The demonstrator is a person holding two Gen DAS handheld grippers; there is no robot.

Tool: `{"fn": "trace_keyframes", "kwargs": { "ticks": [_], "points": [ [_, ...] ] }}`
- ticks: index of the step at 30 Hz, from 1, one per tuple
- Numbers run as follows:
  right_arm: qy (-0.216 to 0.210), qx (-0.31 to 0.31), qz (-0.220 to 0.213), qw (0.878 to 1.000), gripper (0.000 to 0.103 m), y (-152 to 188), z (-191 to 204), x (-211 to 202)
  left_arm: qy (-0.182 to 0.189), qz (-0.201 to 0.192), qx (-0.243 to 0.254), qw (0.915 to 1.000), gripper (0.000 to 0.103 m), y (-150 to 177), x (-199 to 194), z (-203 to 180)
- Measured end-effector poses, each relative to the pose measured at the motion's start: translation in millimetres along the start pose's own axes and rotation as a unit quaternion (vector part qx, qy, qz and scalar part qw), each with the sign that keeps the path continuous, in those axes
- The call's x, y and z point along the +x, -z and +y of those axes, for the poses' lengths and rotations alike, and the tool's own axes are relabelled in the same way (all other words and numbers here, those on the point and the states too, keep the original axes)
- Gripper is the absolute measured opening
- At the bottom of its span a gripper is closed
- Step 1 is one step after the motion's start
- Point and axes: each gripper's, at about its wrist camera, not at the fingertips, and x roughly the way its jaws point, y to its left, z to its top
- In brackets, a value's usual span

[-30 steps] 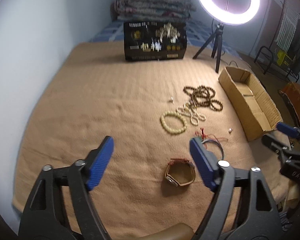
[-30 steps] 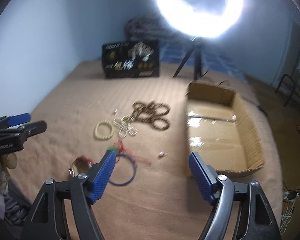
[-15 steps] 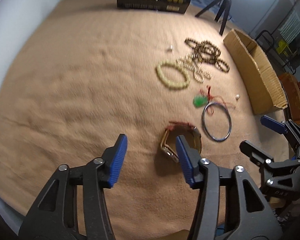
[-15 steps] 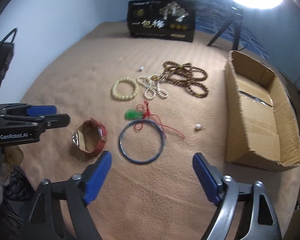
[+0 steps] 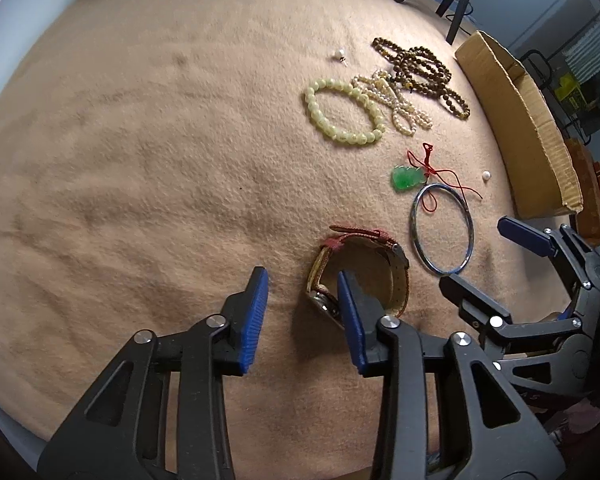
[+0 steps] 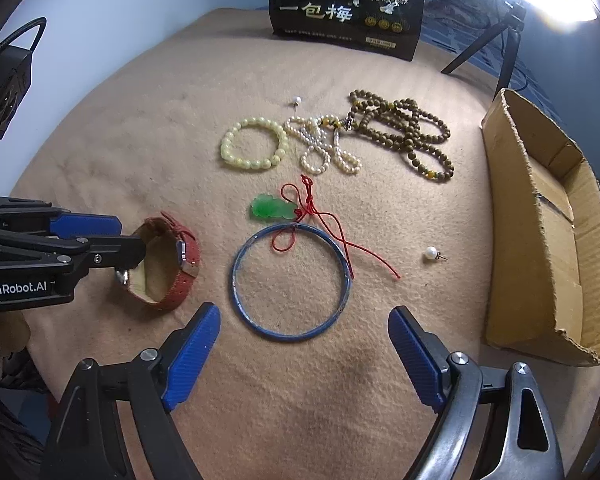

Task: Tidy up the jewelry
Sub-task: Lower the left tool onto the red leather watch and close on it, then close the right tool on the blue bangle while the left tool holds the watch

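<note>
Tan blanket (image 6: 148,128) carries two loose pearls (image 6: 431,253), one green pendant (image 6: 270,208), one blue bangle (image 6: 292,282) at frame centre, one red-strapped watch (image 6: 168,264) centre left.

Left hand-held gripper (image 5: 301,312) has just been closing, one finger inside the strap loop, the watch face half hidden, not yet clamped.

Right hand-held gripper (image 6: 303,356) is released, spread below the bangle.

Cardboard box (image 6: 547,240) is cut off at right.

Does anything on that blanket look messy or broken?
The pearl strand and brown bead necklace lie tangled together. The red cord of the green pendant trails across the blue bangle. The cardboard box has a torn corner.
</note>
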Motion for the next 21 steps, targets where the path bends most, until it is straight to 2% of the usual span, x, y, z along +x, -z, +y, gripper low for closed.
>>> {"fn": "trace_keyframes", "kwargs": {
  "ticks": [10, 12, 14, 16, 21],
  "points": [
    [0.000, -0.013, 0.018, 1.000, 0.088, -5, 5, 19, 0.012, 0.015, 0.004, 0.9998, 0.017, -3, 15, -10],
    [0.001, -0.015, 0.018, 1.000, 0.088, -5, 5, 21, 0.012, 0.015, 0.006, 0.9998, 0.017, -2, 16, -11],
    [-0.003, -0.016, 0.018, 1.000, 0.081, -6, 5, 22, 0.013, 0.015, 0.006, 0.9998, 0.017, -2, 17, -11],
    [-0.009, -0.015, 0.018, 1.000, 0.069, -7, 4, 20, 0.014, 0.016, 0.004, 0.9998, 0.016, -3, 17, -11],
    [-0.015, -0.012, 0.015, 1.000, 0.069, -7, 2, 19, 0.016, 0.012, 0.002, 0.9998, 0.015, -4, 15, -9]
  ]
}}
